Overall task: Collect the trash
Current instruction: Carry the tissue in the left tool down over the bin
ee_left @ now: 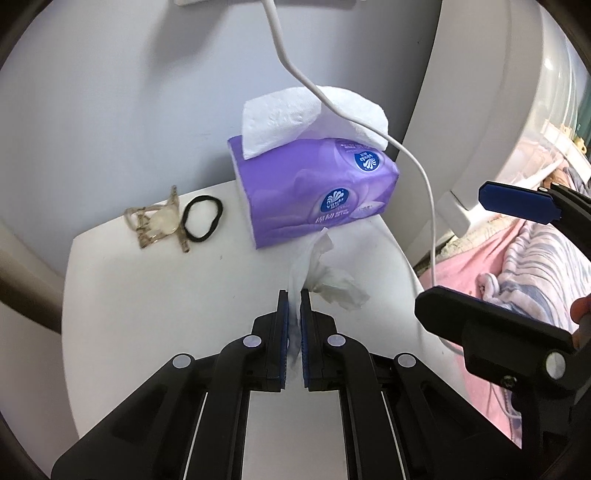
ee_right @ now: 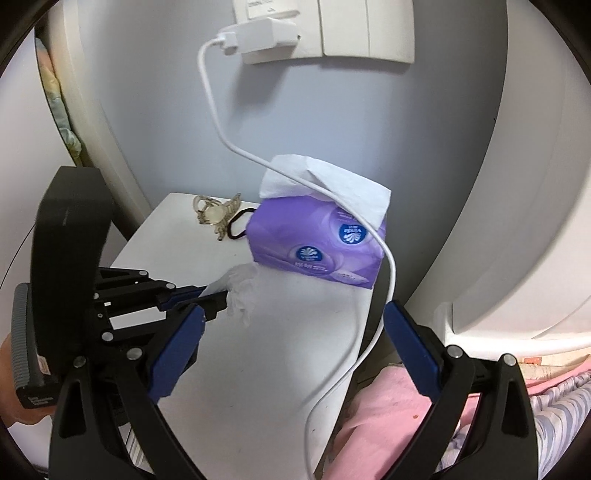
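- The crumpled tissue point(ee_left: 325, 273) is the trash here. It hangs just above the white table point(ee_left: 155, 295), pinched near one end, with its loose bulk sticking out past the fingertips; judging by the clear gap under it in the right wrist view point(ee_right: 242, 295), it is off the surface.
- The left gripper point(ee_left: 294, 295) has its jaws pressed together on that tissue. A strip of paper runs down between the blue pads point(ee_left: 283, 325), so the grip is on a thin fold and not on the wad, which is probably why most of it dangles free.
- The right gripper point(ee_right: 295, 321) stands spread wide and holds nothing. It sits to the right of the left one, near the table's edge, likely kept clear while the other does the lifting.
- The white cable point(ee_right: 388, 280) hangs from the charger point(ee_right: 258, 33) on the wall, drapes over the purple tissue pack point(ee_left: 314, 188) and runs down between the right gripper's open fingers without touching them, as far as I can tell. It could snag if that gripper closes or swings.
- The pack stands at the back of the table with a clean sheet poking out; it is supply, not trash.
- A hair clip point(ee_left: 155, 221) and a black hair tie point(ee_left: 203, 218) lie side by side at the far left, well apart from the tissue, and look like keepers.
- No bin shows in either view.
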